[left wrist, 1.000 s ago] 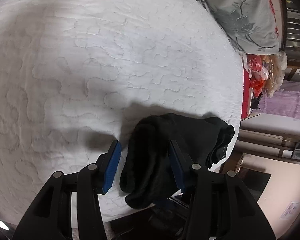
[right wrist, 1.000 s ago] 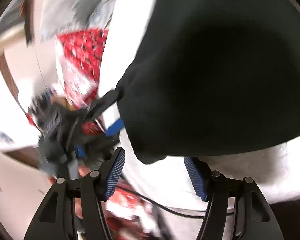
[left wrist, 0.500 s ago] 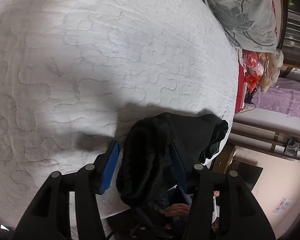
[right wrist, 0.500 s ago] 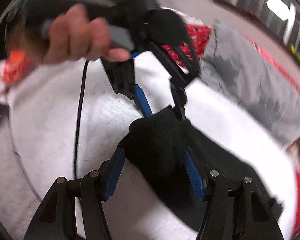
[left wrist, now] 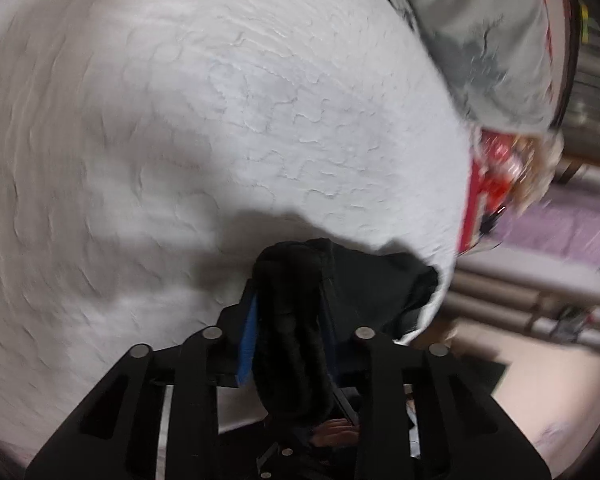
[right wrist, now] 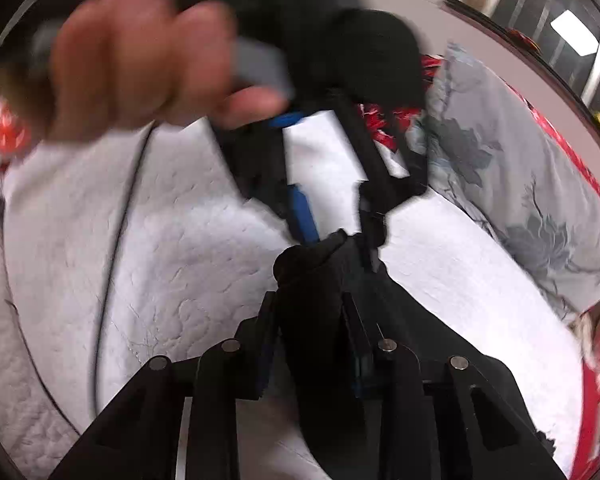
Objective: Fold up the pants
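The black pants (left wrist: pixel 296 312) lie bunched at the near edge of a white quilted bed (left wrist: pixel 220 120). My left gripper (left wrist: pixel 288 300) is shut on a thick fold of the pants. My right gripper (right wrist: pixel 312 312) is shut on another bunch of the same black pants (right wrist: pixel 316 300). In the right wrist view the left gripper (right wrist: pixel 328 224) and the hand holding it (right wrist: pixel 140 52) face me, fingertips at the cloth. Both views are blurred by motion.
A grey floral pillow (left wrist: pixel 480 32) lies at the far right of the bed, also in the right wrist view (right wrist: pixel 520 184). Red patterned bedding (left wrist: pixel 496 168) hangs at the bed's right edge. A black cable (right wrist: pixel 112 260) trails over the quilt.
Both grippers have closed on the pants; half a second ago their jaws stood open around the cloth. The views have shifted and blurred.
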A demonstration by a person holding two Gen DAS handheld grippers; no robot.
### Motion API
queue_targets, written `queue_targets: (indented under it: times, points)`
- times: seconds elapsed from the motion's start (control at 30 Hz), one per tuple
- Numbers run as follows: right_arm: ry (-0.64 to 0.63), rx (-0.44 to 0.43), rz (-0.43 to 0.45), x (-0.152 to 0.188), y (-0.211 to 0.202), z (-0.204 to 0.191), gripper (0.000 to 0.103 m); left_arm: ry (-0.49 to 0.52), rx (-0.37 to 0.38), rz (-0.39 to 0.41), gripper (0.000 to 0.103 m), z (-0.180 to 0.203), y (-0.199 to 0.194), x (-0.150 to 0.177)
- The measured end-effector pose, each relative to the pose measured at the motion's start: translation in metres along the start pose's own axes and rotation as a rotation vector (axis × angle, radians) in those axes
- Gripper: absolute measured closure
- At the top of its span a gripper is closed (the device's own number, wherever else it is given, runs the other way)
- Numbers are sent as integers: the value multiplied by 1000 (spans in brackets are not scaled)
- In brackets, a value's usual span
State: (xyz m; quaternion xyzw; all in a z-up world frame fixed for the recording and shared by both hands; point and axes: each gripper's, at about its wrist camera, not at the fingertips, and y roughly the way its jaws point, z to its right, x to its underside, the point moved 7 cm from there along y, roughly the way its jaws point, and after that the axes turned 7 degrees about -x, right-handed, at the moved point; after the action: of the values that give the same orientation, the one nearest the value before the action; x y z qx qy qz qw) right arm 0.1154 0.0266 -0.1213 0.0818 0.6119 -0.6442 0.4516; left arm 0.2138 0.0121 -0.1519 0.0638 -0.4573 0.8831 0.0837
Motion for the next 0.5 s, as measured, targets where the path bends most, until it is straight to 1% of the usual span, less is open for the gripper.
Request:
queue_targets:
  times: [0.07, 0.17, 0.23, 0.3, 0.43, 0.5]
  points:
    - [30, -18, 20, -1, -10, 8, 74, -40, 53, 11, 80, 5, -3, 6]
    - [86, -45, 46, 2, -26, 24, 74, -69, 113, 27, 80, 20, -8, 16]
    - [130, -60, 67, 7, -40, 32, 74, -74, 120, 41, 80, 32, -10, 22]
    - [190, -83, 79, 9, -48, 48, 74, -73, 120, 50, 80, 44, -11, 27]
    - [286, -115, 105, 20, -70, 71, 74, -57, 99, 59, 80, 72, -8, 36]
    - [325, -125, 117, 27, -84, 74, 74, -45, 88, 56, 80, 90, 0, 40]
